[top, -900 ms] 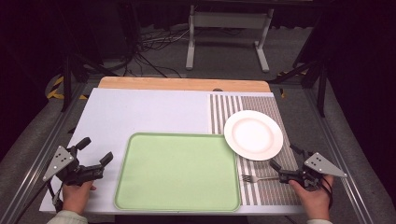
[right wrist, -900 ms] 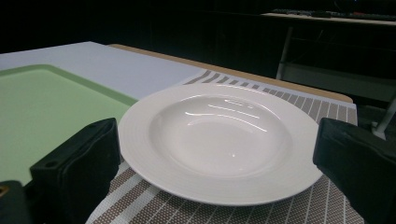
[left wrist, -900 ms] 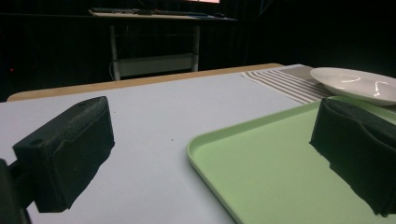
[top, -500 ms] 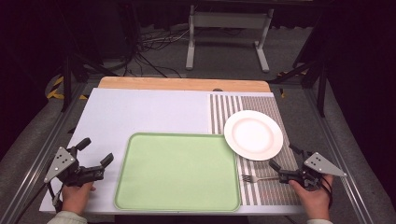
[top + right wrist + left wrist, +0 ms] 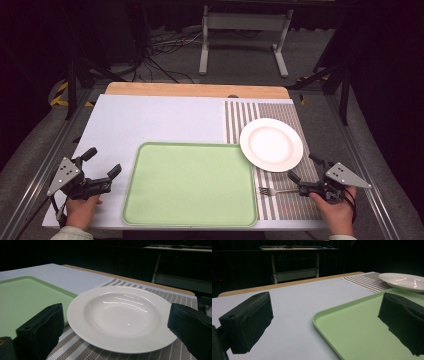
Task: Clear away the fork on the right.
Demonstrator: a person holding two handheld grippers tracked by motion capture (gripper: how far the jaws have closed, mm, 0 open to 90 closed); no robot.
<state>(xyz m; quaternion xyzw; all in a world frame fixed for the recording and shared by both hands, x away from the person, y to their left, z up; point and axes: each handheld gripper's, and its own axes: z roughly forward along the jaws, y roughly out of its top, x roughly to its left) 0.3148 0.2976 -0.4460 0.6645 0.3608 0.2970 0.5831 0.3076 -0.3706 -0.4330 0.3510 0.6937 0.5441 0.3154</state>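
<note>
White round shallow ceramic plate on the brown-and-white striped mat, toward the right edge of the pale tabletop. Left rim just beside the far right corner of the pale green rectangular plastic tray; cannot tell whether touching. Plate empty, tray empty.

Right gripper low near the near right corner, jaws spread wide, holding nothing. In the right gripper view, plate framed between the two black jaws, not yet touched. Small metal fork flat on the mat between the plate and the near edge, handle end reaching up to the gripper body; contact unclear.

Left gripper near the near left corner, jaws likewise agape and empty, pointed at the tray's left rim.

Progress, as judged: nothing lifted or moved onto the tray so far. Probably the approach stage only, with the grasp on the plate and all carrying left to do.

Against the earlier frames: no visible change. Both grippers in the same spots with the same spread; plate, fork and tray unmoved.
</note>
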